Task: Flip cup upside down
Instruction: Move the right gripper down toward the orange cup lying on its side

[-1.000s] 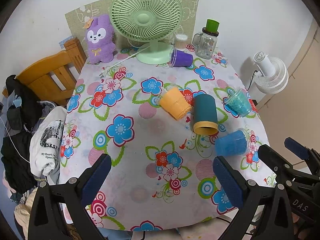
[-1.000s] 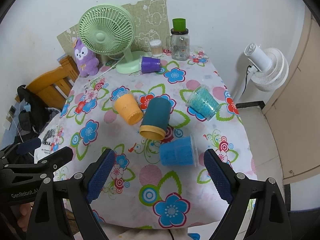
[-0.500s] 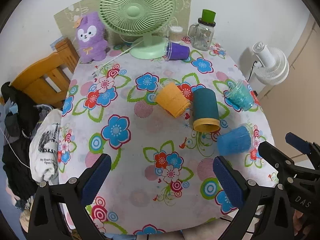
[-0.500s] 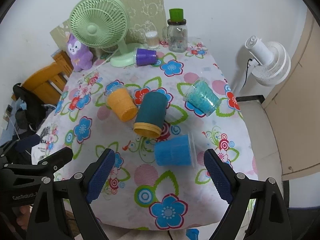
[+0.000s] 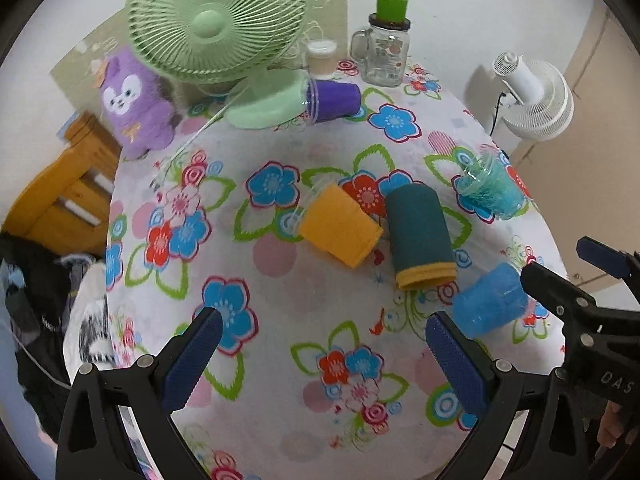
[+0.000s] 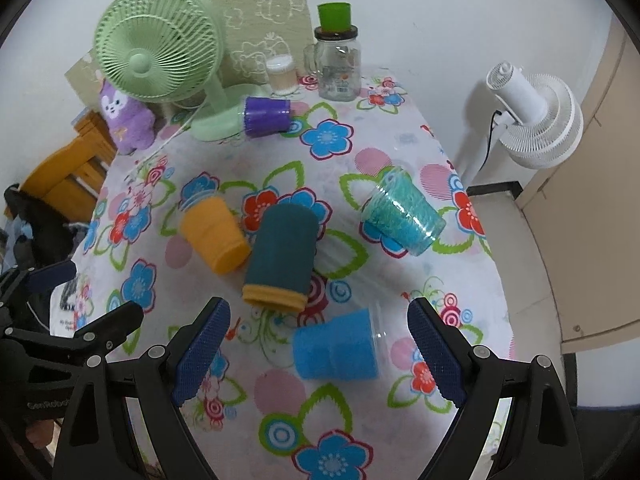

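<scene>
Several cups lie on their sides on the flowered tablecloth [image 6: 280, 168]. A blue cup [image 6: 336, 344] lies nearest, between the open fingers of my right gripper [image 6: 318, 350], which hovers above it; it also shows in the left wrist view [image 5: 490, 304]. A dark teal cup with a yellow rim [image 6: 282, 252] [image 5: 420, 236], an orange cup [image 6: 214, 234] [image 5: 340, 230], a turquoise cup [image 6: 402, 216] [image 5: 488, 184] and a purple cup [image 6: 266, 116] [image 5: 334, 100] lie farther back. My left gripper [image 5: 320, 354] is open and empty over the table's near left part.
A green desk fan [image 5: 216, 20], a purple plush toy [image 5: 134, 106], a glass jar with a green lid [image 5: 386, 52] and a small white jar [image 6: 282, 76] stand at the back. A wooden chair [image 5: 52, 204] is at the left, a white floor fan [image 6: 532, 120] at the right.
Both grippers have moved forward and lower toward the table, so the cups look larger. The blue cup now sits between the right gripper's fingers. No cup has moved.
</scene>
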Tool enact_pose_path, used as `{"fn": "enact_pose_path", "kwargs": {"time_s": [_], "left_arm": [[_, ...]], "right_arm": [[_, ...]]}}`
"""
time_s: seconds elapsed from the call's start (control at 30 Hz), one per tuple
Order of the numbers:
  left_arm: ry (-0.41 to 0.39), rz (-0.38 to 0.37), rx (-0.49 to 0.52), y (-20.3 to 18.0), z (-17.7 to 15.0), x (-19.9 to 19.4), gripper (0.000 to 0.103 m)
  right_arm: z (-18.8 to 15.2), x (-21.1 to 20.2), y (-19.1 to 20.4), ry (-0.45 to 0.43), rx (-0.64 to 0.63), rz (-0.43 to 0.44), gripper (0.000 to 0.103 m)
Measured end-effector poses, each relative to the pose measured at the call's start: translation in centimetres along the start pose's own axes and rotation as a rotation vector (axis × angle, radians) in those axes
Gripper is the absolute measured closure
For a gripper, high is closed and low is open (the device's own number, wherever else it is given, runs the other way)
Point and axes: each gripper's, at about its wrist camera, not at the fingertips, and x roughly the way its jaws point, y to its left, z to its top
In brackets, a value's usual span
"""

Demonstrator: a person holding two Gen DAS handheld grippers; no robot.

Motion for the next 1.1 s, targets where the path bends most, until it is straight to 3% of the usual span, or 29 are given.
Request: {"fn": "enact_pose_path", "kwargs": {"time_s": [0.37, 0.77, 1.1], "left_arm": [[0.047, -0.024, 0.097, 0.3, 3.0, 5.2, 0.001], [0.1, 0.004, 0.279, -1.4, 4.4, 10.9, 0.001], [0.116, 0.004, 0.351, -1.6, 5.2, 14.2, 0.001]], "right_arm": [[1.9, 4.2, -0.1, 0.021, 0.04, -0.022, 0.011], [2.4, 8.6, -0.4, 0.061, 0.079, -0.047, 0.011], [2.9, 10.7, -0.5, 0.082, 0.093, -0.06, 0.011]]}}
